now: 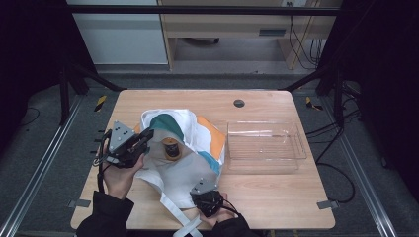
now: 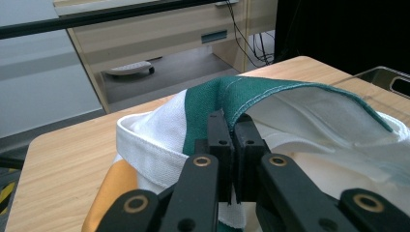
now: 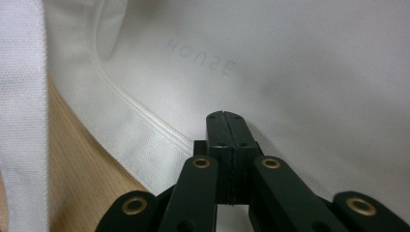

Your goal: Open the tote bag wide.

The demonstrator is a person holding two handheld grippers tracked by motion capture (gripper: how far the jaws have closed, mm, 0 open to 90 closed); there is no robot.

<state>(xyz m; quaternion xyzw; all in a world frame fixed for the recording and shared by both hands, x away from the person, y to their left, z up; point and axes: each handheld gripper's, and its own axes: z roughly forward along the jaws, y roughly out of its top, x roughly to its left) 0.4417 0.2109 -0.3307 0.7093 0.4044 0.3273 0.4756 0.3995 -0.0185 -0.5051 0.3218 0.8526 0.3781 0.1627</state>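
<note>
At the left of the desk (image 1: 276, 202), the left claw (image 1: 147, 137) is clamped on the rim of a white canvas tote bag (image 1: 185, 170), its jaws pinching the green-edged hem (image 2: 251, 99) and holding that side of the opening raised off the wood. Just to its right, inside the bag's open mouth, stands a small brown jar with a dark lid (image 1: 171, 147). The bag, with teal and orange panels, lies in the middle of the desk, its white strap (image 1: 178, 219) trailing toward the near edge. The right claw (image 1: 200, 196) rests at the bag's near edge with its jaws fully closed against the white fabric; whether cloth is caught between them cannot be told. Farther right, touching the bag, sits a clear plastic bin (image 1: 264, 146).
</note>
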